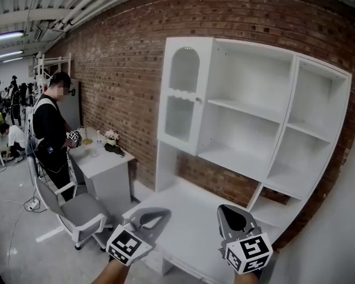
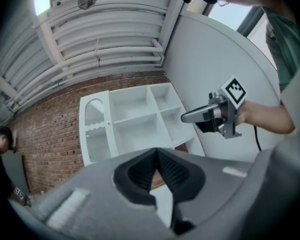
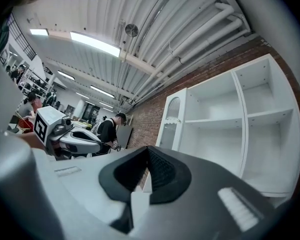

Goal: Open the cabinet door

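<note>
As each pair of jaws meets tip to tip with nothing between them, the left claw (image 2: 156,153) and the right claw (image 3: 148,150) are both closed and empty. Each grey claw body carries a white cube with black square markers at its rear, the left cube (image 1: 129,245) and the right cube (image 1: 248,253) lying at the bottom of the head view. From that view the two claws are held side by side, apart from each other, over the near part of the flat white surface (image 1: 186,232), and both point toward the white open-shelf cabinet unit (image 1: 254,117) that stands on it. The white cabinet door with an arched window (image 1: 183,93) covers the leftmost column of that unit, looks closed, and carries a small white knob (image 1: 197,100) near its right edge. Neither claw touches the door or the knob; both are well short of them. The red brick wall (image 1: 118,64) stands behind the unit. Farther left, a person in a black shirt (image 1: 50,129) stands at a small white side desk (image 1: 103,158), with a grey office chair (image 1: 83,212) just in front of it.
</note>
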Available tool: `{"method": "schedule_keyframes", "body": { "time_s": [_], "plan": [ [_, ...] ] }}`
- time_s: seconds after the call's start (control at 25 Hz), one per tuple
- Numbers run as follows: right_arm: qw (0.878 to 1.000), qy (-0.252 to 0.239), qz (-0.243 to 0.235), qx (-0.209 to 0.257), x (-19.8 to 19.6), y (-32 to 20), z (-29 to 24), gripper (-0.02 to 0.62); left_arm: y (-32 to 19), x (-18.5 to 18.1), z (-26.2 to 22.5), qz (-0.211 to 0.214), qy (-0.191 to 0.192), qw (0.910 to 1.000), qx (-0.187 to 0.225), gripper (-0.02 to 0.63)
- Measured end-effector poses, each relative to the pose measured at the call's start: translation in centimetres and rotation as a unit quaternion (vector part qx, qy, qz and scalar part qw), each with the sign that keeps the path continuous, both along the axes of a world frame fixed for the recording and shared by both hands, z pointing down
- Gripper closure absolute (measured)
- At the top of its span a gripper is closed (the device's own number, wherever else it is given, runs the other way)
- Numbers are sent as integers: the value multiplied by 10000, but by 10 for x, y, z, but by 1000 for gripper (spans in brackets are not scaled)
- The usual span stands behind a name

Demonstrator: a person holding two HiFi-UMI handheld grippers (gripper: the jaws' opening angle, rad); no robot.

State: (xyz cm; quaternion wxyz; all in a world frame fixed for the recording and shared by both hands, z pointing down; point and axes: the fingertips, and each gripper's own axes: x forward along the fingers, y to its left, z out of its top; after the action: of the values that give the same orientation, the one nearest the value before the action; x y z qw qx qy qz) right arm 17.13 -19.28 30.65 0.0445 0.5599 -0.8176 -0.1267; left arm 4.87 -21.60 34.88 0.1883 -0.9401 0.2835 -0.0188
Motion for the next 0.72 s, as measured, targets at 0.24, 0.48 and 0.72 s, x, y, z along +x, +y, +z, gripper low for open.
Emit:
{"method": "schedule_keyframes", "body": {
  "time_s": [0.24,0.48,0.72],
  "plan": [
    [9996,45,-291,26,17,-10,0,589,-7,9,-1,-374,-15,9993,44,604],
    [9989,-25,-461,47,30,-18,6,589,-9,19,0,-550,-48,9984,104,604],
    [9993,-58,-375,-23,34,-35,14,589,-28,21,1,-500,-13,9987,106,604]
  ]
}}
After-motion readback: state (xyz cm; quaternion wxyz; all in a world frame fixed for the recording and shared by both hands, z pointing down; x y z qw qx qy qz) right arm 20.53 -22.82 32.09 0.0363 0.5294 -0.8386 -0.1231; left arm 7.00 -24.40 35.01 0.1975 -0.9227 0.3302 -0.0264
